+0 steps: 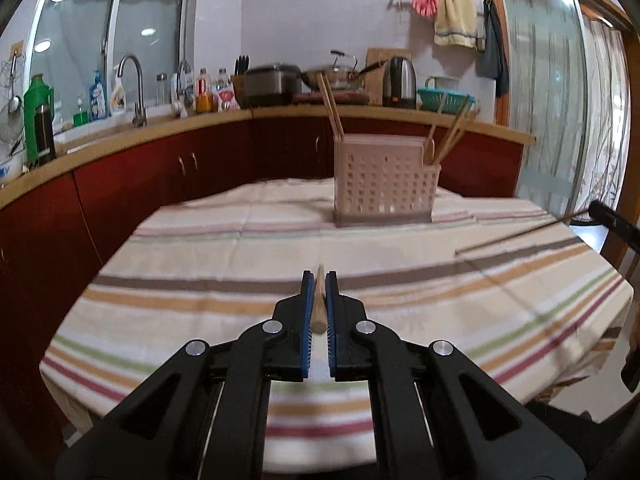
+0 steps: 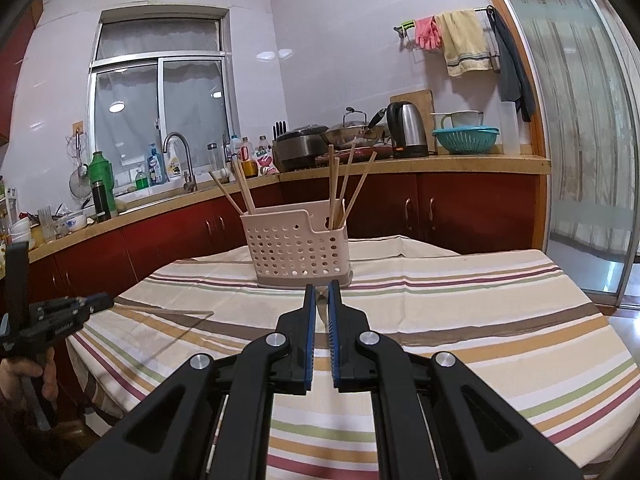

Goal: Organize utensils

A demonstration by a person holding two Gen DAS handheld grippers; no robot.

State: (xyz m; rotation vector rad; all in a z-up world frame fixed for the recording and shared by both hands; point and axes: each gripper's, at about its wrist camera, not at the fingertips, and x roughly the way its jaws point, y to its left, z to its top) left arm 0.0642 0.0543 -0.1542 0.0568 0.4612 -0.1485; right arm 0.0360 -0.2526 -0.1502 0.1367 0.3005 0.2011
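My left gripper (image 1: 319, 280) pinches a slim tan wooden chopstick (image 1: 319, 304) lengthwise along its jaws, pointing toward the pink perforated plastic utensil caddy (image 1: 384, 184) straight ahead across the striped tablecloth (image 1: 200, 264); my right gripper (image 2: 322, 292), pressed together, seemingly holds nothing

Two wrist fisheyes, as I read them. Left: low over the striped tablecloth (image 1: 200, 248), facing the pink utensil caddy (image 1: 384, 180) and kitchen counter (image 1: 280, 114). Right: similar height, offset rightward, nearer the caddy. Shared: caddy, tablecloth, counter, window (image 2: 160, 112), towel rail (image 2: 452, 28).
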